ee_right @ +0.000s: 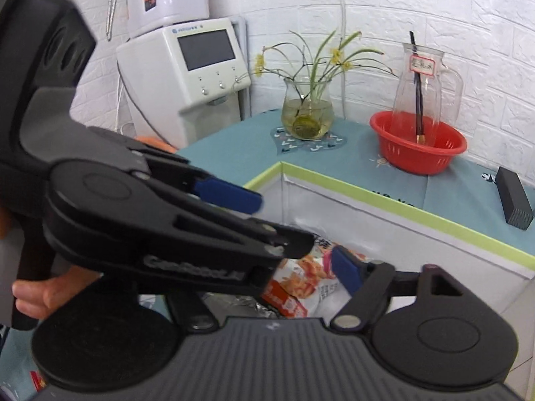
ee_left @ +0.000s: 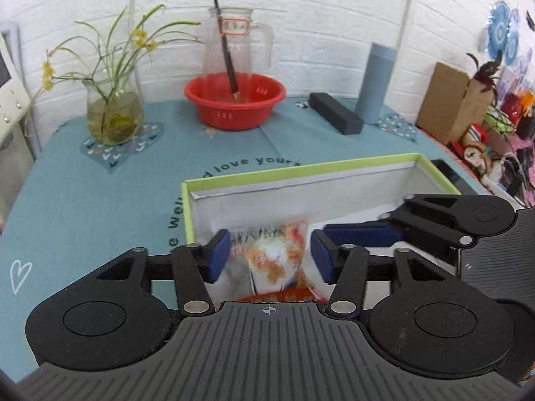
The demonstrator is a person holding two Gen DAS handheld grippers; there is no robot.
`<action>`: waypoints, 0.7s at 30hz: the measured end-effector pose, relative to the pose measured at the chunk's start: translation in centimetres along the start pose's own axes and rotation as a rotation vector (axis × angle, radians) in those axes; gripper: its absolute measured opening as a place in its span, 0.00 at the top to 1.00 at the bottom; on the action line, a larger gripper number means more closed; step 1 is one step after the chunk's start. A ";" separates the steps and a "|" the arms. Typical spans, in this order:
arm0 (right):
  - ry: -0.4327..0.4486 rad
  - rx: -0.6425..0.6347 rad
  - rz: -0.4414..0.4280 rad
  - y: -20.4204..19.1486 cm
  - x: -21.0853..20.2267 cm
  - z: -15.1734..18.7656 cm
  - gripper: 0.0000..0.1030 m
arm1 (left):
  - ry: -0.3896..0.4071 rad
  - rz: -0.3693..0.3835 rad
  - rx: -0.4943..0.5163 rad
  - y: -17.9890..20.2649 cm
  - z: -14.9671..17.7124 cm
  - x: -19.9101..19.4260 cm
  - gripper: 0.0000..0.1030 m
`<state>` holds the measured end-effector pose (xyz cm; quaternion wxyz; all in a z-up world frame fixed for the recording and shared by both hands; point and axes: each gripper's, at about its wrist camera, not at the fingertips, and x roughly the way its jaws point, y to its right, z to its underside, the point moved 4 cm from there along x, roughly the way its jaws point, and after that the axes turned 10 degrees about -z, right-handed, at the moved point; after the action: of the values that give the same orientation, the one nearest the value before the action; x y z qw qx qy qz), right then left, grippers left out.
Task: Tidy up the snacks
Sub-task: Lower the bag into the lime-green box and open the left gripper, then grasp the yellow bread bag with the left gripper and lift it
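Observation:
A white and orange snack bag (ee_left: 271, 260) lies inside a white box with a green rim (ee_left: 301, 168). My left gripper (ee_left: 271, 255) is open, its blue pads on either side of the bag, apart from it. The right gripper reaches in from the right in the left wrist view; one blue pad (ee_left: 361, 234) shows. In the right wrist view the same bag (ee_right: 302, 279) lies in the box (ee_right: 401, 214) between my right gripper's pad (ee_right: 347, 270) and the left gripper (ee_right: 167, 220), which crosses in front and hides the other right finger.
On the teal tablecloth (ee_left: 100, 200) stand a red basin (ee_left: 234, 100) with a glass pitcher in it, a glass vase with a plant (ee_left: 112, 113), a black bar (ee_left: 334, 112), a blue-grey bottle (ee_left: 374, 80) and a cardboard box (ee_left: 448, 100). A white machine (ee_right: 187, 77) stands beyond the table's left edge.

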<state>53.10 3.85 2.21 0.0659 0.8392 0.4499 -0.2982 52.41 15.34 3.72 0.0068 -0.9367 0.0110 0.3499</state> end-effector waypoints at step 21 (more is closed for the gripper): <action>0.207 0.218 0.086 -15.1 -22.3 19.8 0.09 | 0.005 0.239 -0.083 7.7 17.0 -17.7 0.30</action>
<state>23.06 -10.73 0.99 -0.0596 0.8862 0.3828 -0.2540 27.68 8.24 2.46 -0.0737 -0.9291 0.1079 0.3459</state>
